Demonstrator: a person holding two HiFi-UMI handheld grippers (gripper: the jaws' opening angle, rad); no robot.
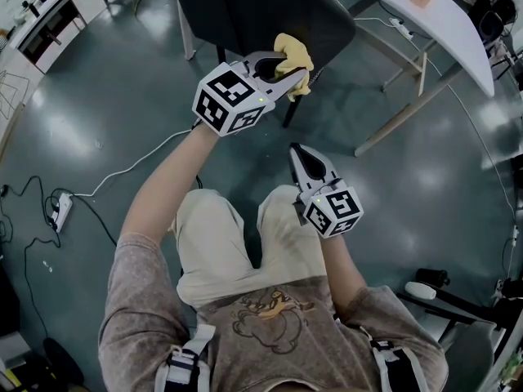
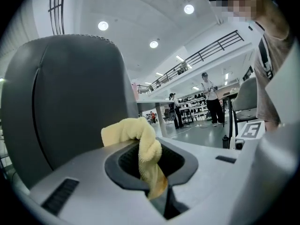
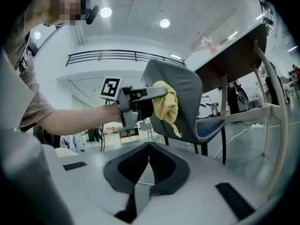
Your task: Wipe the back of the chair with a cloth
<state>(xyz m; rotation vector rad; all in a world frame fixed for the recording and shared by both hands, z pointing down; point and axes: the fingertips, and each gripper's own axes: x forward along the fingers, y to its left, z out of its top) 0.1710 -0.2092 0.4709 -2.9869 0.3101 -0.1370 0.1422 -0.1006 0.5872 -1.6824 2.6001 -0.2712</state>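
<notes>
A dark grey chair (image 1: 261, 11) stands ahead of me, its curved back (image 2: 70, 93) facing me. My left gripper (image 1: 288, 78) is shut on a yellow cloth (image 1: 296, 55), which bunches out of the jaws and rests at the chair back (image 3: 180, 97). In the left gripper view the cloth (image 2: 140, 144) hangs from the closed jaws just in front of the back. My right gripper (image 1: 301, 155) hangs lower over my lap, shut with nothing in it, a short way from the chair. The right gripper view shows the left gripper (image 3: 159, 93) with the cloth (image 3: 168, 107) against the back.
A white table (image 1: 441, 15) with wooden legs (image 1: 404, 113) stands right of the chair. A white cable (image 1: 131, 166) runs over the grey floor to a power strip (image 1: 61, 211) at the left. Shelving (image 1: 41, 23) stands far left. People (image 2: 208, 100) stand in the distance.
</notes>
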